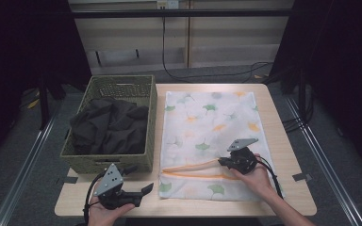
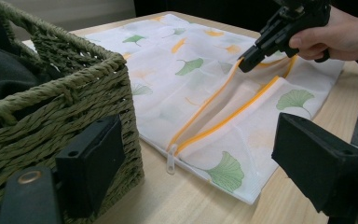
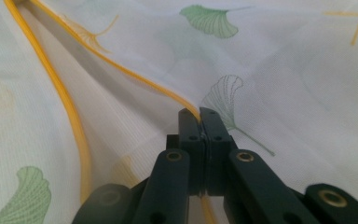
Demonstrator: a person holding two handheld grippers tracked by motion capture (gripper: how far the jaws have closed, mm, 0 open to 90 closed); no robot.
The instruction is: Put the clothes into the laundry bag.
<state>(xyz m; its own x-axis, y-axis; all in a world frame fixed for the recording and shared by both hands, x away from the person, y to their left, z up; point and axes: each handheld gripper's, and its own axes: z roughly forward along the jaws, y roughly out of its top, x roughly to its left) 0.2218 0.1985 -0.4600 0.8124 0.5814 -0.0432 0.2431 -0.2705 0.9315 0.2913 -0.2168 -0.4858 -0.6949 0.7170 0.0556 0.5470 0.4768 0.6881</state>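
A white mesh laundry bag [image 1: 207, 117] printed with green and orange leaves lies flat on the table. Its orange-edged zipper opening [image 1: 193, 170] runs across the near end and gapes apart. My right gripper [image 1: 222, 162] is shut on the upper orange edge of that opening [image 3: 186, 105], lifting it slightly; in the right gripper view its jaws [image 3: 199, 119] meet on the fabric. The left gripper [image 1: 139, 180] rests open near the table's front left, beside the basket, with nothing between its pads [image 2: 91, 168]. The white zipper pull [image 2: 171, 161] lies at the bag's near corner.
A green woven basket [image 1: 118, 87] holding a dark garment [image 1: 108, 127] stands left of the bag, close to my left gripper. Bare wooden table [image 1: 287, 160] shows along the right and front edges. Cables trail from both grippers.
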